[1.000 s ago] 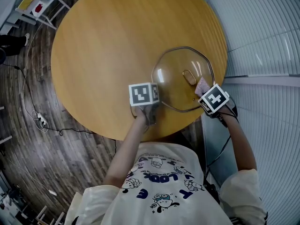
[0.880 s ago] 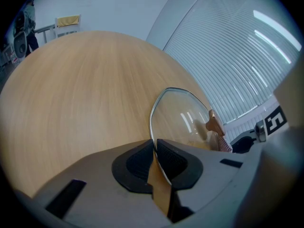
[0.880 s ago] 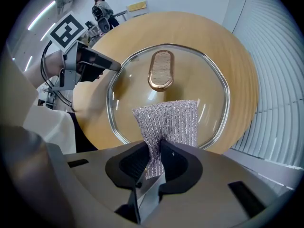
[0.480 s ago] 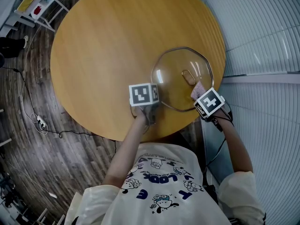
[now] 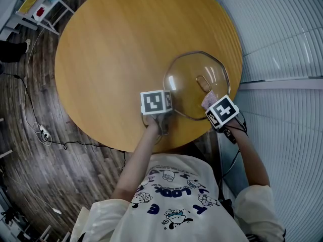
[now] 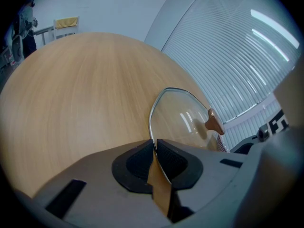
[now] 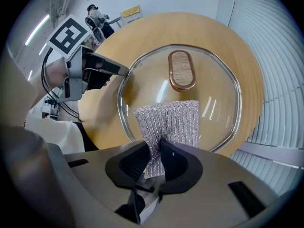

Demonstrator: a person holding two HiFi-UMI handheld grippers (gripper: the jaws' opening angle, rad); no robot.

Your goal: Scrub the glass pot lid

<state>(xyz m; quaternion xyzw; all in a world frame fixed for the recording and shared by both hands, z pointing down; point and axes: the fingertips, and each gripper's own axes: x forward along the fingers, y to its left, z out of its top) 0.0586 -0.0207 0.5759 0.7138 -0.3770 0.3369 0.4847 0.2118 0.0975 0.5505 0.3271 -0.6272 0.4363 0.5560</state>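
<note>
The left gripper (image 6: 155,150) has its two dark padded jaws pressed together on the metal-rimmed edge of the clear glass pot lid (image 6: 183,120), with the rim running up between them. The left hand (image 5: 156,123) holds it from behind, and the bare left forearm (image 5: 135,161) reaches forward from the torso. The right gripper (image 7: 159,151) pinches a silver-grey knitted scrubbing cloth (image 7: 171,122) in its jaws, with the cloth's free part spread against the glass. The right hand (image 5: 233,129) sits behind its marker cube, and the right forearm (image 5: 251,158) stretches forward on the right side.
</note>
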